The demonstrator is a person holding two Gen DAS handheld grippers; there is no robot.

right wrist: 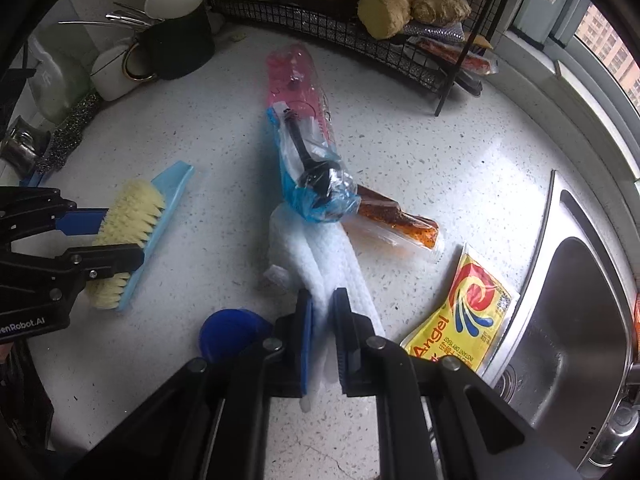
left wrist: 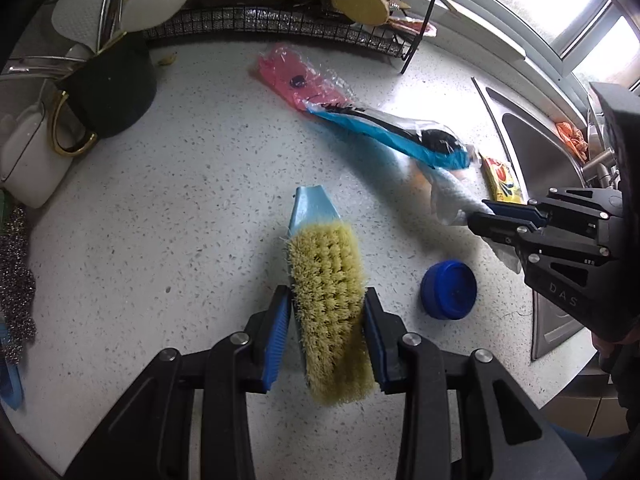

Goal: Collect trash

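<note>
My left gripper (left wrist: 327,300) is shut on a scrub brush (left wrist: 326,280) with yellow bristles and a light blue back, held over the speckled counter; it also shows in the right wrist view (right wrist: 132,236). My right gripper (right wrist: 323,300) is shut on a crumpled white paper towel (right wrist: 320,256), seen in the left wrist view (left wrist: 452,196). A pink and blue plastic package with a black utensil (right wrist: 308,152) lies beyond the towel. A sauce packet (right wrist: 396,220), a yellow yeast packet (right wrist: 468,312) and a blue cap (right wrist: 228,332) lie on the counter.
A steel sink (right wrist: 568,320) is at the right. A black wire rack (right wrist: 360,32) with ginger stands at the back. A black utensil holder (right wrist: 176,44), white cup (right wrist: 112,72) and steel scourer (left wrist: 14,280) sit at the left.
</note>
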